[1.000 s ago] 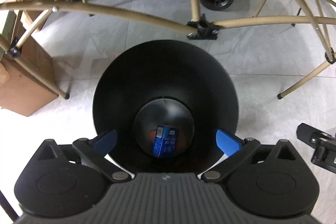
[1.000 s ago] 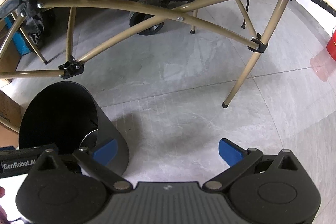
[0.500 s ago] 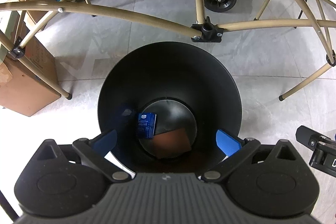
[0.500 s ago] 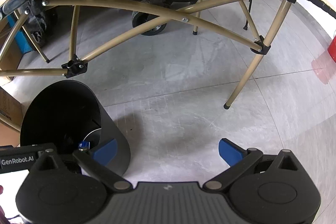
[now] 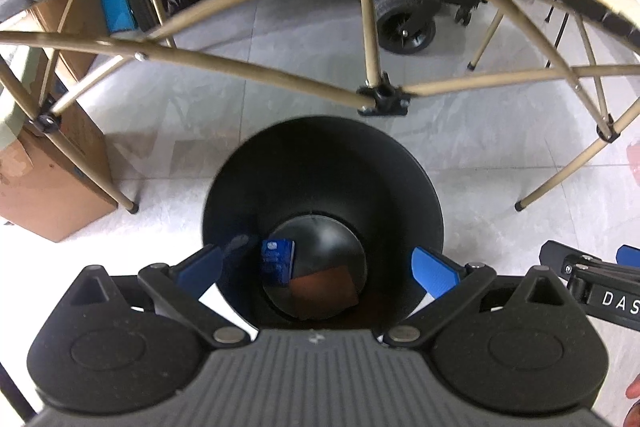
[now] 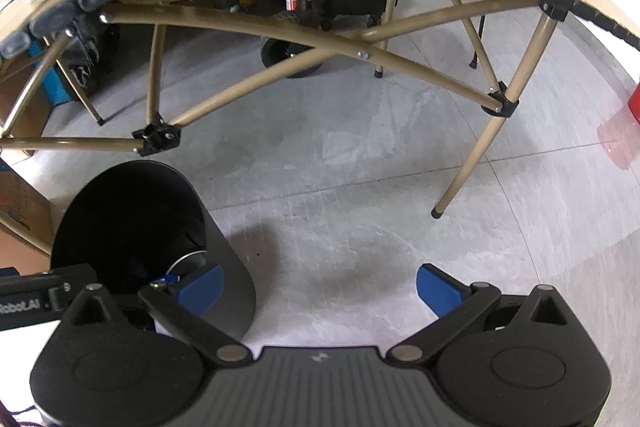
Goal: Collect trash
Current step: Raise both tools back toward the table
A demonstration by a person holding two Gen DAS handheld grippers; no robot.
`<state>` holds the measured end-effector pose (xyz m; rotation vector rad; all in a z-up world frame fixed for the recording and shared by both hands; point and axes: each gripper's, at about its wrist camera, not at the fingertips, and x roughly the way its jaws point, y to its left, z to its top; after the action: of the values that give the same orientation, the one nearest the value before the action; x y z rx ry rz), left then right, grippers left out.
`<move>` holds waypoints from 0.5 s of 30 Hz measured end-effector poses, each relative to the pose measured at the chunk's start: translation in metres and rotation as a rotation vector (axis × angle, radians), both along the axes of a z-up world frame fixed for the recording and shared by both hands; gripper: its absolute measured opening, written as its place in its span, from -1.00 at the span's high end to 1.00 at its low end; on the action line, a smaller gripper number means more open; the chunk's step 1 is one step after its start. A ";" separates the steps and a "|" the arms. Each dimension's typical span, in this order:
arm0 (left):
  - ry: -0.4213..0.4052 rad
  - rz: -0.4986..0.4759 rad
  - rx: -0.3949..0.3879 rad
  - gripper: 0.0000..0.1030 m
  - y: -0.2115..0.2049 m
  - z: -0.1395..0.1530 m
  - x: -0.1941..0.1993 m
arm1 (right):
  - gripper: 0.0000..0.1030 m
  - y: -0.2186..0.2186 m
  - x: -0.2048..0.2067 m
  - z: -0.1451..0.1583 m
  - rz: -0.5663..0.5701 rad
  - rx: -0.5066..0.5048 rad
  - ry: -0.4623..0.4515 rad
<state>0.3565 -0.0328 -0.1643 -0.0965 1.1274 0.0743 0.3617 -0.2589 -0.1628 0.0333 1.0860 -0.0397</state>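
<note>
The left gripper (image 5: pixel 316 265) hangs wide open and empty over the black bin (image 5: pixel 320 155), center frame. A blue packet (image 5: pixel 276 261) lies at its bottom. The right gripper (image 6: pixel 318 285) gapes empty too.

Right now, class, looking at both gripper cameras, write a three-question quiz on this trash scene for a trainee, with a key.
1. True or false: the left gripper is open and holds nothing.
2. What lies in the black bin? A) a blue packet and a brown piece B) a red can C) a purple cloth
3. Fill in: in the right wrist view, the right gripper is over the bare ____.

Key: 1 true; 2 A; 3 floor.
</note>
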 end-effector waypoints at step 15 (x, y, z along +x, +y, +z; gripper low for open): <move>-0.211 0.033 -0.006 -1.00 0.031 0.055 -0.034 | -1.00 0.013 -0.021 0.044 0.071 0.039 -0.113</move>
<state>0.3222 -0.0018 -0.1094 -0.1256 0.9150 0.0885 0.3411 -0.2456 -0.1187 0.0316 0.9745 0.0466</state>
